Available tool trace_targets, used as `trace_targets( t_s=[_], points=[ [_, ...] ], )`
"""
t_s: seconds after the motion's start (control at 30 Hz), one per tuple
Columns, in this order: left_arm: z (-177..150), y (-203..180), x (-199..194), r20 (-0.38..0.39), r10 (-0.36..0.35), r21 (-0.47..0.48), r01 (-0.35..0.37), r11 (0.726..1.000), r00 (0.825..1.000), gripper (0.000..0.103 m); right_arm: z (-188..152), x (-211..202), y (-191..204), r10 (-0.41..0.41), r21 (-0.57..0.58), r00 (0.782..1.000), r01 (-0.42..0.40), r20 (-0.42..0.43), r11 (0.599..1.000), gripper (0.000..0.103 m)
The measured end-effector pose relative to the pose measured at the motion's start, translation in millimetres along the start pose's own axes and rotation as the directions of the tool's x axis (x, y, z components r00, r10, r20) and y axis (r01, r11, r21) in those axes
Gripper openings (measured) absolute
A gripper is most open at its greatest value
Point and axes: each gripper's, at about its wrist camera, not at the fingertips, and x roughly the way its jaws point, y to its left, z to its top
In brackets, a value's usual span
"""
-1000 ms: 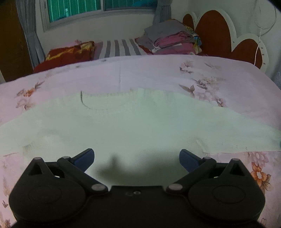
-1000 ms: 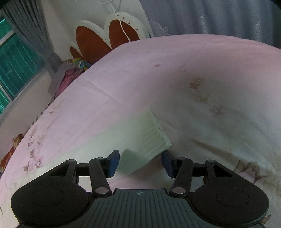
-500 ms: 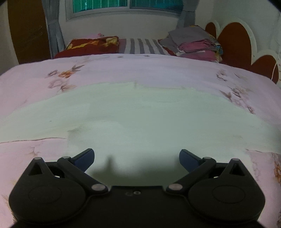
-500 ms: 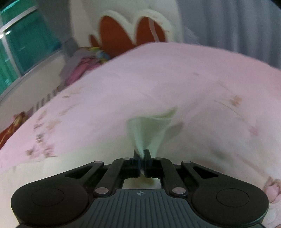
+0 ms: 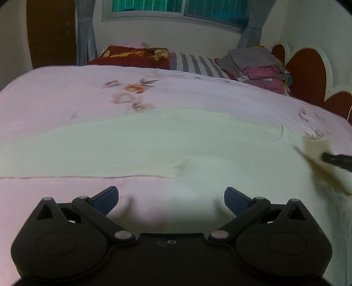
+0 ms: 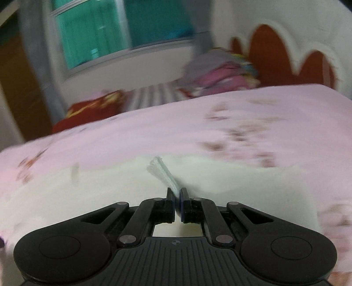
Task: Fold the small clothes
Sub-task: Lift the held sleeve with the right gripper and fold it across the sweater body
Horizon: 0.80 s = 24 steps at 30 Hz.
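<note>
A pale cream knit sweater (image 5: 154, 149) lies spread flat on the pink floral bedspread (image 5: 66, 99). My left gripper (image 5: 171, 198) hovers open over the sweater's near edge, by the left sleeve, with nothing between its blue pads. My right gripper (image 6: 177, 198) is shut on the ribbed cuff (image 6: 161, 173) of the other sleeve, held above the sweater's body (image 6: 88, 191). In the left wrist view that lifted sleeve (image 5: 323, 162) comes in from the right edge with a dark finger behind it.
A stack of folded clothes (image 5: 259, 66) sits at the head of the bed beside a striped pillow (image 5: 198, 63) and a red patterned one (image 5: 132, 55). The red and white headboard (image 5: 308, 66) rises on the right. A window (image 5: 176, 8) is behind.
My right gripper closed on the sleeve cuff, lifted it and swung it over the sweater's body. My left gripper slid sideways along the sweater's near edge toward the left sleeve, still open.
</note>
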Motion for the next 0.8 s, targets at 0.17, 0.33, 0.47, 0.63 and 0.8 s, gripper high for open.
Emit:
trace_targets(
  t_s=[0.17, 0.33, 0.47, 0.63, 0.8],
  points=[
    [-6, 33, -12, 0.022, 0.001, -0.037, 0.000, 0.999, 1.000, 0.095, -21, 27, 78, 0.074, -0.116, 0.997, -0.078, -0.035, 0.990, 0.005],
    [-6, 51, -12, 0.025, -0.002, -0.068, 0.004, 0.998, 1.000, 0.094, -39, 49, 125, 0.137, -0.178, 0.987, -0.150, -0.083, 0.973, 0.005],
    [-1, 49, -10, 0.027, -0.027, -0.066, 0.029, 0.997, 0.999, 0.094, -57, 68, 151, 0.120, -0.253, 0.986, -0.145, -0.112, 0.957, 0.014],
    [10, 20, 3, 0.046, -0.127, -0.063, 0.130, 0.990, 0.991, 0.085, -66, 41, 148, 0.128, -0.326, 0.992, -0.126, -0.017, 0.937, 0.088],
    [19, -31, 45, -0.018, -0.267, -0.062, 0.265, 0.962, 0.964, 0.064, -66, 24, 88, 0.136, -0.141, 0.987, -0.146, -0.082, 0.979, 0.039]
  ],
)
